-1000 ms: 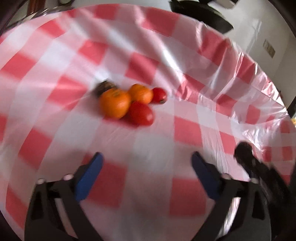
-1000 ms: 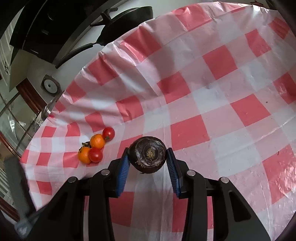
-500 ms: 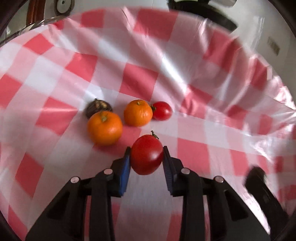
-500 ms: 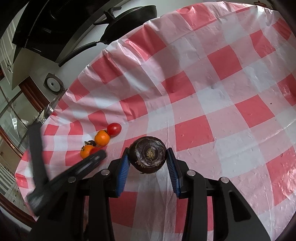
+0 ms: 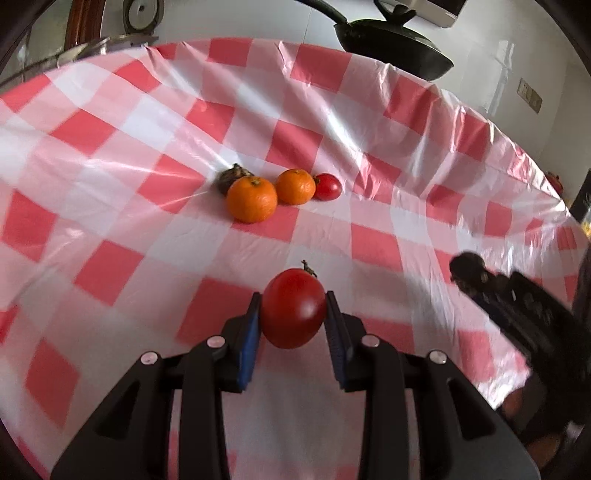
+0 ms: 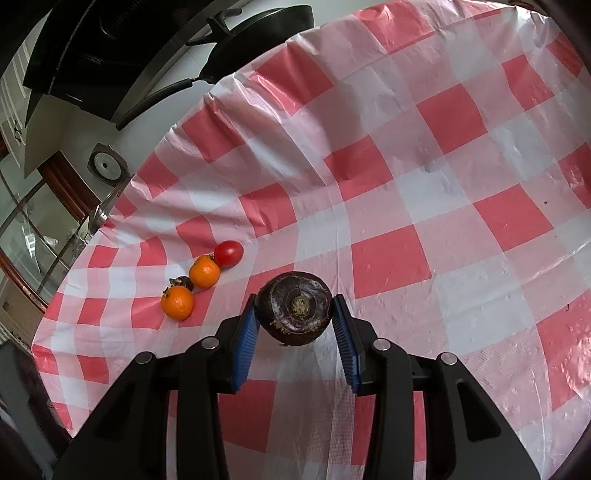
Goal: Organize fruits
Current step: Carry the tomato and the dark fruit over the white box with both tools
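the tomato (image 5: 293,308) is clenched in the left tongs (image 5: 293,325), the dark fruit (image 6: 294,307) in the right tongs (image 6: 295,328); gentle pressure is advised while each is carried.

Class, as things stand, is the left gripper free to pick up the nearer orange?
Probably not: the left gripper is shut on a red tomato, though the path to the nearer orange looks clear.

A red-and-white checked plastic tablecloth (image 5: 155,258) covered the table; beyond its far edge stood a white wall (image 5: 258,18) and a black pan (image 5: 395,48)
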The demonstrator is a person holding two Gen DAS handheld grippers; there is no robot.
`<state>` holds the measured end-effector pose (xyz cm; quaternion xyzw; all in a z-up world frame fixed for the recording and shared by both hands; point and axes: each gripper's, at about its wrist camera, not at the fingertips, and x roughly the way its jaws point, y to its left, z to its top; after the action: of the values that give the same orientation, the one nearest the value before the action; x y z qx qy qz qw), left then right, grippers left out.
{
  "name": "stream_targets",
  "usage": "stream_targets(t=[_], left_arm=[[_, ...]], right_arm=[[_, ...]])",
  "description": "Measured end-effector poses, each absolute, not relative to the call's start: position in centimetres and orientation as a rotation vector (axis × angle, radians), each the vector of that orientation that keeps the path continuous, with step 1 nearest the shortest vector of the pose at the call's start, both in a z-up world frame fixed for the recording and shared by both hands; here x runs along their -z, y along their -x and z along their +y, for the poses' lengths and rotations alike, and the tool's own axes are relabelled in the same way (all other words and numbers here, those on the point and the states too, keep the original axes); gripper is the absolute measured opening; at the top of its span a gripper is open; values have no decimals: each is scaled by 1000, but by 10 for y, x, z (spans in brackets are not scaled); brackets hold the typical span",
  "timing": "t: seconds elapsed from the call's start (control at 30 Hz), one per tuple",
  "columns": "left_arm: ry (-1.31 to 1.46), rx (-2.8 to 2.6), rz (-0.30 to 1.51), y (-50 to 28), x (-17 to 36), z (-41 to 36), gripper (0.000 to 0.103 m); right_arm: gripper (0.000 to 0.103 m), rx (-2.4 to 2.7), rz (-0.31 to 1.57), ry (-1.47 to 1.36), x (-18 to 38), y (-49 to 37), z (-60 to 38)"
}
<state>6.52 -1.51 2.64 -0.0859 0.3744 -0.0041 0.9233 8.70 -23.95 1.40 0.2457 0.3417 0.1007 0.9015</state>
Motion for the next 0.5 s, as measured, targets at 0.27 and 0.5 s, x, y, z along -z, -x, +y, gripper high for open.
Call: stream_targets(t=[0.27, 0.5], left_arm=[[107, -49, 756, 21, -40, 8, 33], [52, -95, 736, 98, -42, 36, 33]], right_arm=[[39, -262, 769, -453, -12, -90, -226], [39, -351, 812, -339, -18, -30, -182]])
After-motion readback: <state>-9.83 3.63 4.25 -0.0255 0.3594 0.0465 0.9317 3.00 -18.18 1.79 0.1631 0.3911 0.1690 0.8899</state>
